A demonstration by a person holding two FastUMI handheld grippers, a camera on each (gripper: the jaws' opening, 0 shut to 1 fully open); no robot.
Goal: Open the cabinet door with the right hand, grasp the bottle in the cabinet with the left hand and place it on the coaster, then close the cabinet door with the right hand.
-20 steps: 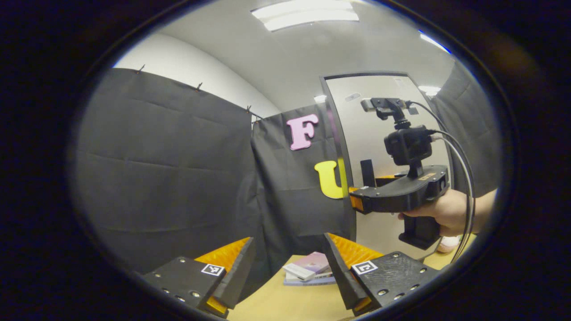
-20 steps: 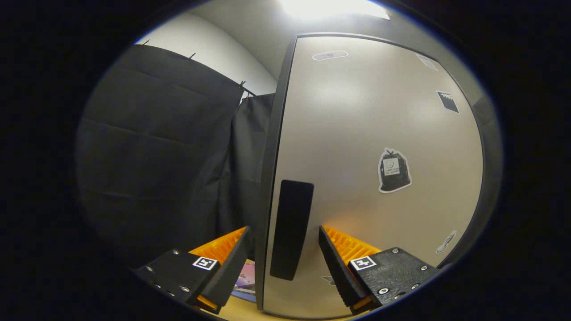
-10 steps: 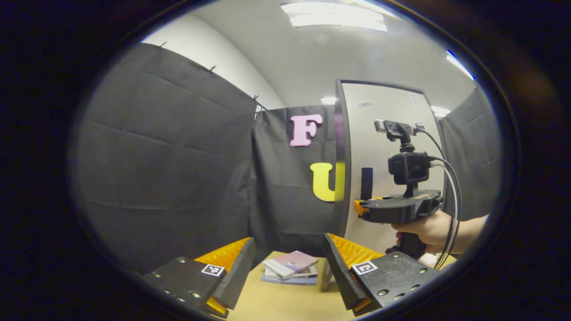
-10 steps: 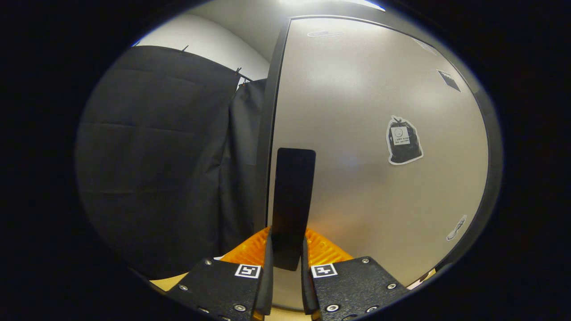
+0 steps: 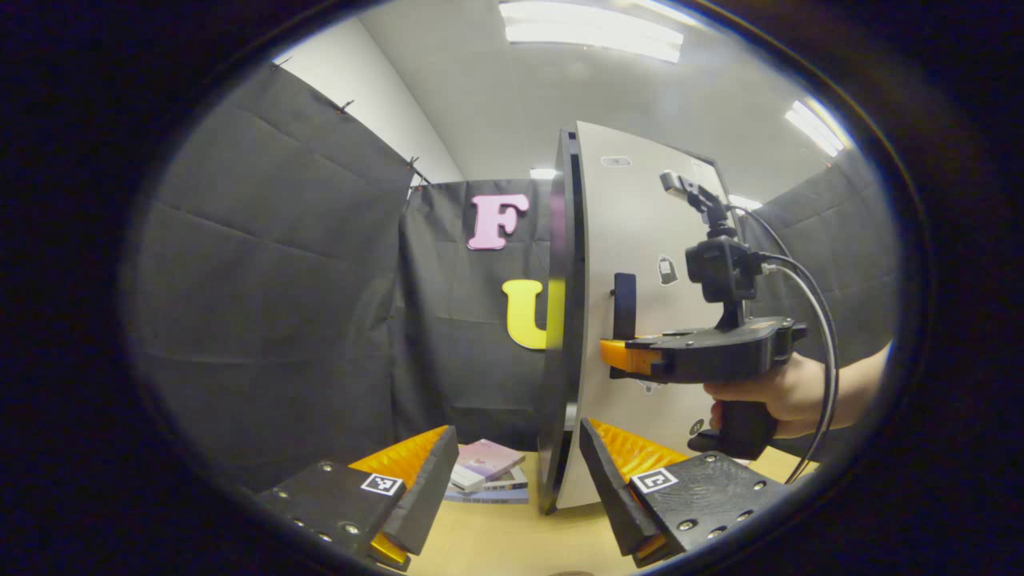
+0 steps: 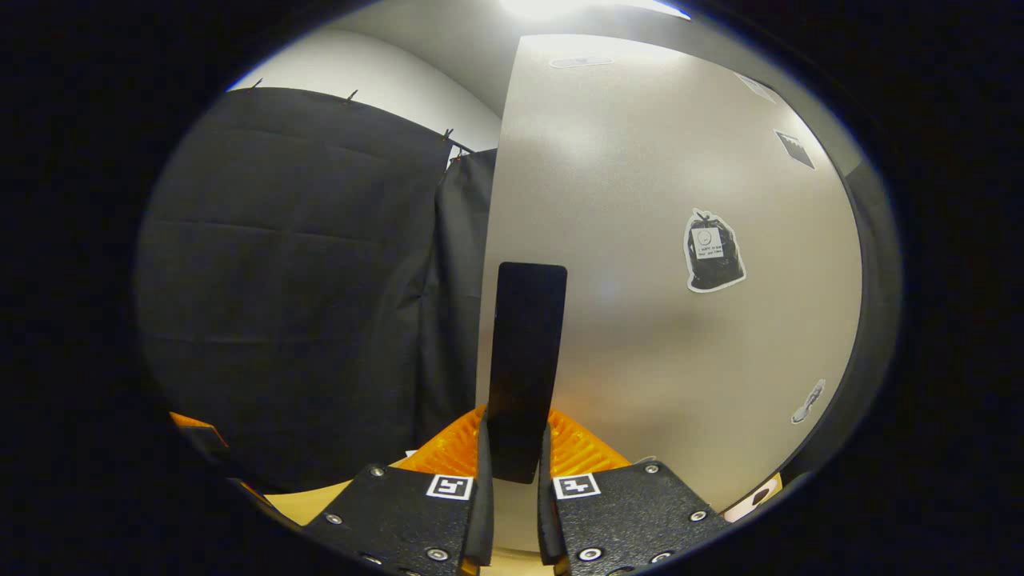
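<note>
The right gripper (image 6: 512, 488) pinches the flat black door handle (image 6: 524, 368) of the pale grey cabinet door (image 6: 672, 240), which stands partly swung out. The left gripper (image 5: 512, 480) is spread and holds nothing above the tan wooden table (image 5: 512, 536), near stacked books (image 5: 484, 472). The bottle is hidden.

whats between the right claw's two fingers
In the right gripper view, the cabinet door's black handle sits between the right claw's fingers, pinched from both sides.

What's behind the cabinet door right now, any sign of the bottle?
No bottle visible. Past the cabinet door, swung partly open by the right gripper on its handle, only books show; the door's edge hides the inside.
</note>
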